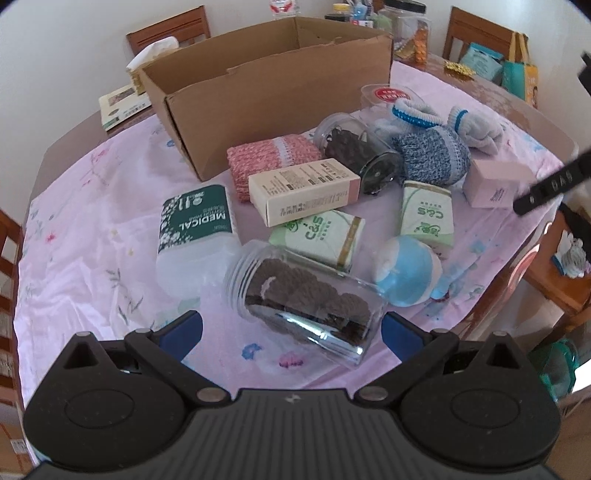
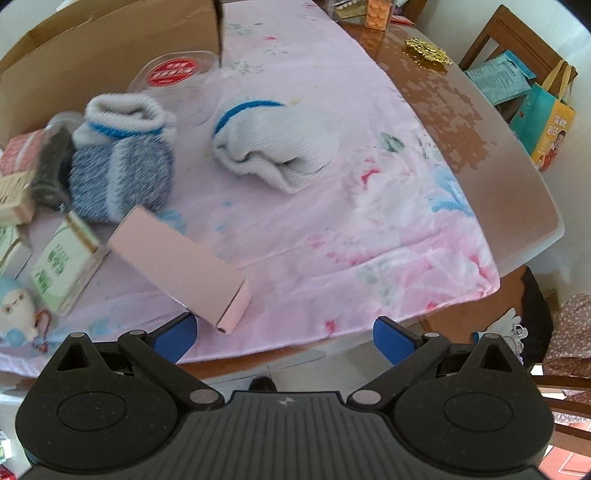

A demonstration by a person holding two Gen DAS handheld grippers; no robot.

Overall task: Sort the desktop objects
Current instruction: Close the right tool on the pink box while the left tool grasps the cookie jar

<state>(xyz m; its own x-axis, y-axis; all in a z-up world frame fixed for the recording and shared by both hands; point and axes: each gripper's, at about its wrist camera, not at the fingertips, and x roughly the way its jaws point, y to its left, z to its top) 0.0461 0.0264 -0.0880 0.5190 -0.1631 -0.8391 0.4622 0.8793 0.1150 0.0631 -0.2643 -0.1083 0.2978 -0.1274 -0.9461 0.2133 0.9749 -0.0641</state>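
Sorting items lie on a pink floral tablecloth. In the left wrist view my left gripper is open, its blue fingertips either side of a clear jar of brown cookies lying on its side. Beyond it lie a Medical wipes bottle, a cream carton, two green tissue packs, a dark jar and a blue plush ball. My right gripper is open over the table edge, with a pink box just ahead of its left fingertip. A white sock and a blue knit sock lie farther off.
An open cardboard box stands at the back of the table. Wooden chairs surround the table, and a jar cluster sits at the far edge. A clear tub with a red label lies by the box. Bags rest on a chair at the right.
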